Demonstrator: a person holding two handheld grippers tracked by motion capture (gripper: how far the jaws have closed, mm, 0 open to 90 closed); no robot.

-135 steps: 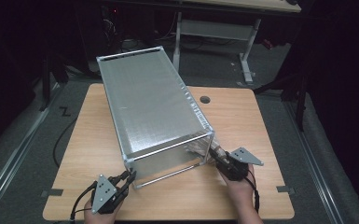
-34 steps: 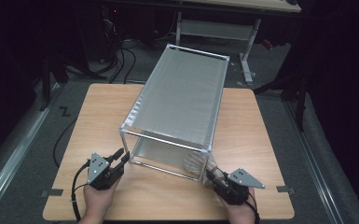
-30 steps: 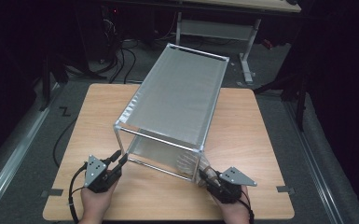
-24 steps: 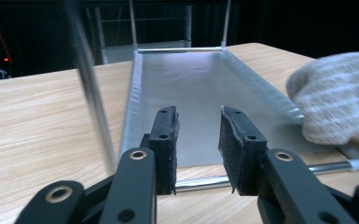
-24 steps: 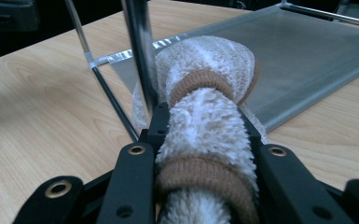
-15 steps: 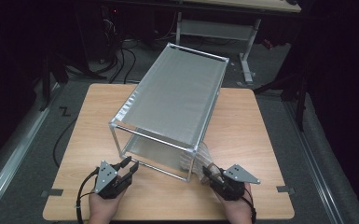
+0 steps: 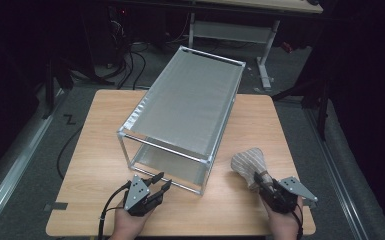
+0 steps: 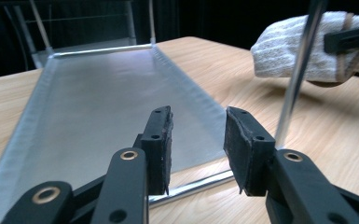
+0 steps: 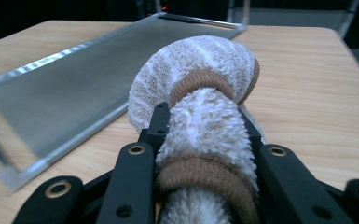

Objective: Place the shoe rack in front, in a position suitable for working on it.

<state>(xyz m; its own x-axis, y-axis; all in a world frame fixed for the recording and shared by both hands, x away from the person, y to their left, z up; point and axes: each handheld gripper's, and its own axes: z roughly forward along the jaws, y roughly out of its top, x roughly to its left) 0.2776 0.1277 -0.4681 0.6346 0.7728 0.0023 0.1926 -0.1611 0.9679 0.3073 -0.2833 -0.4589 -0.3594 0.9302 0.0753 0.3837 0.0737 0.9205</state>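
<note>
Right gripper view: my right hand-held gripper (image 9: 200,140) clenches rolled sock (image 9: 200,88); left hand-held gripper (image 8: 196,140) just opening, empty, metal rack (image 7: 190,100) ahead.

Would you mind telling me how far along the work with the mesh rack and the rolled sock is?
The mesh rack stands on the table, released: the left tongs have just been opening, nothing between them. The right tongs grip the rolled sock beside the rack. Placing the sock probably remains.

Lit table, dark surroundings, sharp frames
</note>
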